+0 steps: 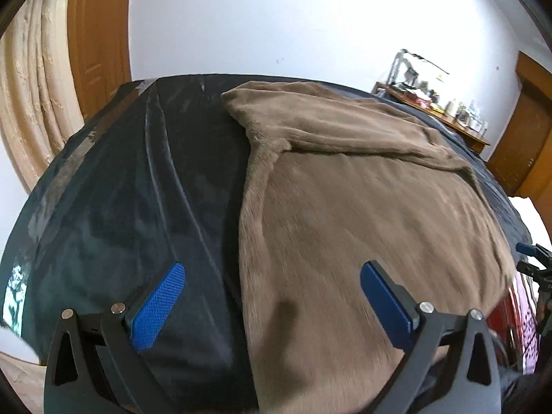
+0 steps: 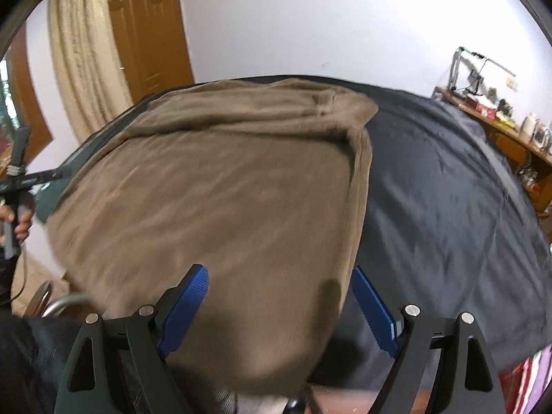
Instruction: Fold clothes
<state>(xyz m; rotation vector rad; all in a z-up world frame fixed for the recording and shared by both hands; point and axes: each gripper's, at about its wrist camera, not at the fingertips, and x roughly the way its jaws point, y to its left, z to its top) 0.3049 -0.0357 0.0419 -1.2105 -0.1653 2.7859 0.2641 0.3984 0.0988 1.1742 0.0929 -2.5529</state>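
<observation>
A brown fleece garment lies spread on a bed with a dark cover. Its far part is folded over in a band. My left gripper is open, above the garment's near left edge, holding nothing. In the right wrist view the same garment fills the middle of the frame. My right gripper is open over the garment's near right edge, which hangs toward me, and holds nothing. The other gripper shows at the left edge, held in a hand.
The dark bed cover runs free to the right of the garment. A cluttered wooden desk stands along the far right wall. A wooden door and beige curtain are at the far left.
</observation>
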